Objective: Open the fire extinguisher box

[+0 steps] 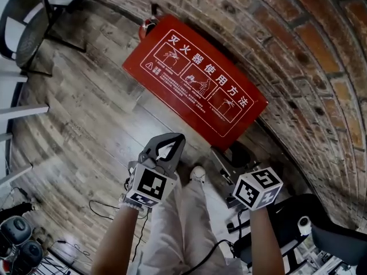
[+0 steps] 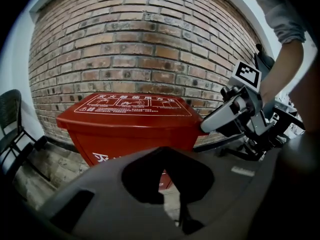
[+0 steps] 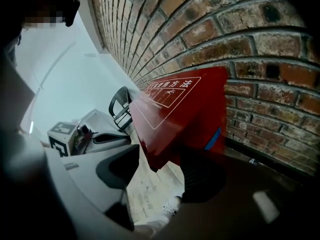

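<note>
Nearest, the left gripper (image 1: 170, 140), smooth grey plastic behind a black-and-white marker cube, has its jaws closed tip to tip on nothing. The right gripper (image 3: 160, 155) stands wide open and empty. Just beyond them the glossy red rectangular fire extinguisher box (image 1: 195, 82) has its lid down, printed with white line diagrams. One lid corner shows in the right gripper's gap, and the box stands on the weathered grey wood-plank floor (image 1: 86, 113), at its edge against the rough red brick wall (image 1: 298, 50).
</note>
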Available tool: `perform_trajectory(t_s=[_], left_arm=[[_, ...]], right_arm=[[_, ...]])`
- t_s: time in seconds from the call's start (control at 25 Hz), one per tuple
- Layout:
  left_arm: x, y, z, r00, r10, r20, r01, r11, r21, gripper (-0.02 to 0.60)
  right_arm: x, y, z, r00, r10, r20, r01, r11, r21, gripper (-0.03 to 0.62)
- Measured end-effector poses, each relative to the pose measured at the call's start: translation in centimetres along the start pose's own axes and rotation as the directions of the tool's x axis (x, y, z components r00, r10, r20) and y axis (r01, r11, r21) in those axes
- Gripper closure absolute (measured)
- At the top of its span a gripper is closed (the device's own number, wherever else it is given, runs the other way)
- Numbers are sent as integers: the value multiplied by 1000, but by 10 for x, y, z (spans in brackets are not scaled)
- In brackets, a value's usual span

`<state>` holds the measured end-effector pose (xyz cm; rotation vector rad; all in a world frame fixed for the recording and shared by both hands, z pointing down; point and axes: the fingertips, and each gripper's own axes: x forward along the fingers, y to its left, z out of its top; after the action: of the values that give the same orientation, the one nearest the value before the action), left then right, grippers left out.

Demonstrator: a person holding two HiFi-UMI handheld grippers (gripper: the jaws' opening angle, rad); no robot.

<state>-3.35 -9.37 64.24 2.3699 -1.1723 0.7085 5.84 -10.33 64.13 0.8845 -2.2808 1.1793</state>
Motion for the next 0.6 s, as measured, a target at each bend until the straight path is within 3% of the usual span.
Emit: perform_trajectory(t_s=[0.28,0.6], left_arm=[[16,-2,-7,1000,-7,-4,7,1000,-21,583],[29,-5,-9,1000,-22,7,22,999,-28,583]], right_arm=[[-4,2,5,999,30,42,-32,997,70,358],[-8,7,7,997,57,52,-60,996,67,356]])
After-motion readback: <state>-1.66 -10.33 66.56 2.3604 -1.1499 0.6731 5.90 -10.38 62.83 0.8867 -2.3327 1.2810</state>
